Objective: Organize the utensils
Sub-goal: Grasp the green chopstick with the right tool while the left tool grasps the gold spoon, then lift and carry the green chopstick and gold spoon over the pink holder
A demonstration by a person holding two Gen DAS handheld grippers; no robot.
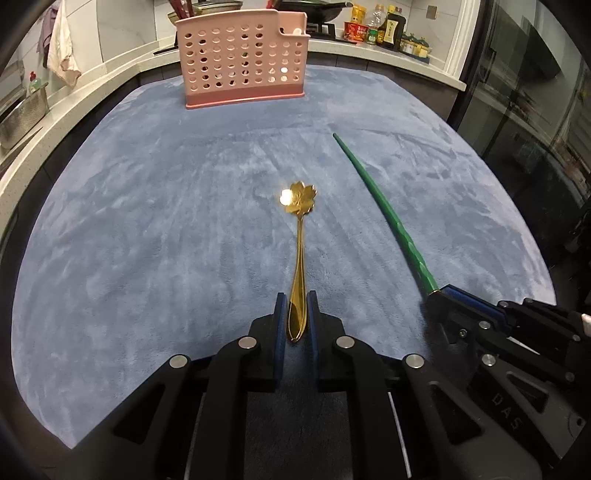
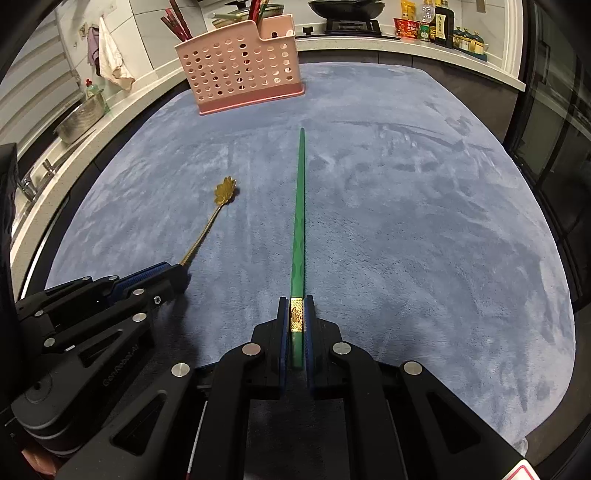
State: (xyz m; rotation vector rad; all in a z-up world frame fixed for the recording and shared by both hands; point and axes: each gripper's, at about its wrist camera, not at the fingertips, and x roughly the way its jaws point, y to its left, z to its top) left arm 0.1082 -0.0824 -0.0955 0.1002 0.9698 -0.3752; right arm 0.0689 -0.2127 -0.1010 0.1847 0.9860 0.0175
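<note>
A gold spoon (image 1: 300, 236) with a flower-shaped bowl lies on the blue cloth (image 1: 147, 221), bowl pointing away. My left gripper (image 1: 297, 300) is shut on the spoon's handle end. The same spoon (image 2: 218, 214) shows left of centre in the right wrist view, with the left gripper (image 2: 173, 271) at its handle. A green chopstick (image 2: 299, 221) with a gold band points toward the far edge; my right gripper (image 2: 296, 302) is shut on its thick end. In the left wrist view the chopstick (image 1: 380, 206) runs diagonally to the right gripper (image 1: 439, 293) at the lower right.
A pink perforated utensil holder (image 1: 243, 59) stands at the far edge of the cloth, seen also as the holder (image 2: 240, 66) with red chopsticks behind it. Bottles (image 1: 388, 27), a pan on a stove (image 2: 347, 9) and a metal basket (image 2: 79, 118) sit on the surrounding counter.
</note>
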